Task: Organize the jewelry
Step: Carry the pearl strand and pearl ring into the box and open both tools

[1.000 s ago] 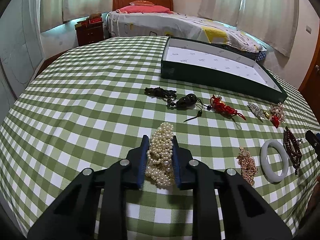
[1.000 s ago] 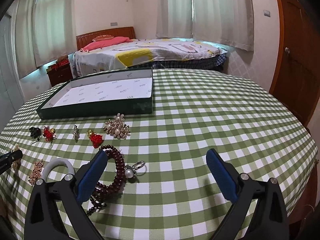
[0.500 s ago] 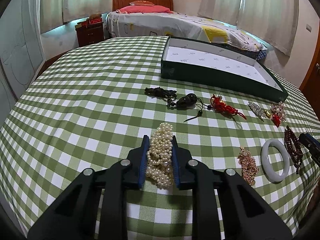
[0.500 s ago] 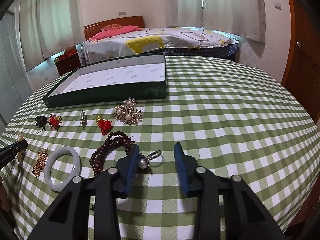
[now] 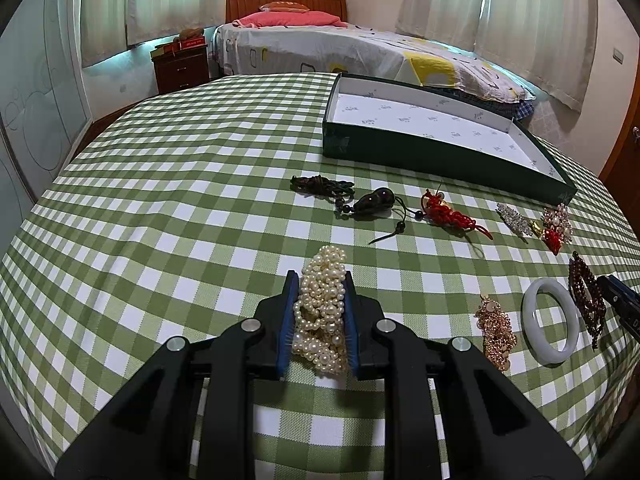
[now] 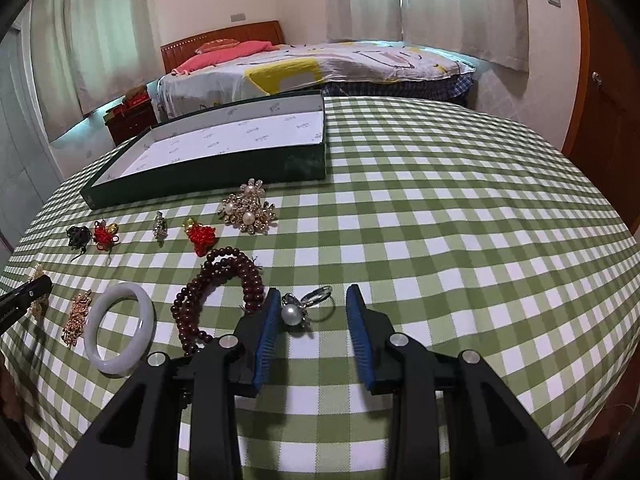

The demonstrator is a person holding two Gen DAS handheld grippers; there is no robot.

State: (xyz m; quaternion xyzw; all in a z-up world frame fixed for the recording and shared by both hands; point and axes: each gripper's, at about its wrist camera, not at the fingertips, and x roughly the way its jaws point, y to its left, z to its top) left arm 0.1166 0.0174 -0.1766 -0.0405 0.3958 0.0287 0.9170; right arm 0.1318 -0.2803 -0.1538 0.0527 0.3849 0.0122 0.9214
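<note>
Item 1, pearl necklace (image 5: pixel 322 312): bunched heap on the surface (image 5: pixel 160 200), near edge, left of centre. My left claw (image 5: pixel 320 300) is clenched on it, both blue pads pressed into the beads.

Item 2, pearl ring (image 6: pixel 306 308): lies between the fingers of my right claw (image 6: pixel 314 312). Its jaws have just been closing; the pearl sits just beside the left pad (image 6: pixel 266 328), contact not clear, and the right pad stands apart from the band. No grip yet, claw released.

Item 3, dark red bead bracelet (image 6: pixel 218 292): looped in coils just left of the ring, one end running behind the right claw's left finger.

Item 4, white bangle (image 6: pixel 120 328): flat, left of the beads. Gold filigree pc (image 6: pixel 78 316) just beside it.

Item 5, back row, L to R in right wrist view: black knot charm (image 6: pixel 78 236), red knot charm (image 6: pixel 106 236), small crystal pc (image 6: pixel 160 226), red tassel charm w/ gold cap (image 6: pixel 200 236), gold-and-pearl brooch (image 6: pixel 248 212).

Item 6, left wrist view only: dark cord bundle (image 5: pixel 320 184) and dark gourd pendant (image 5: pixel 374 204), between the pearls and the box.

Item 7, green box (image 6: pixel 208 168): shallow, white printed lining, far side of surface beyond the row. Nothing of the jewelry in it.

Bkgd: bed (image 6: pixel 320 68), curtains (image 6: pixel 460 0).
</note>
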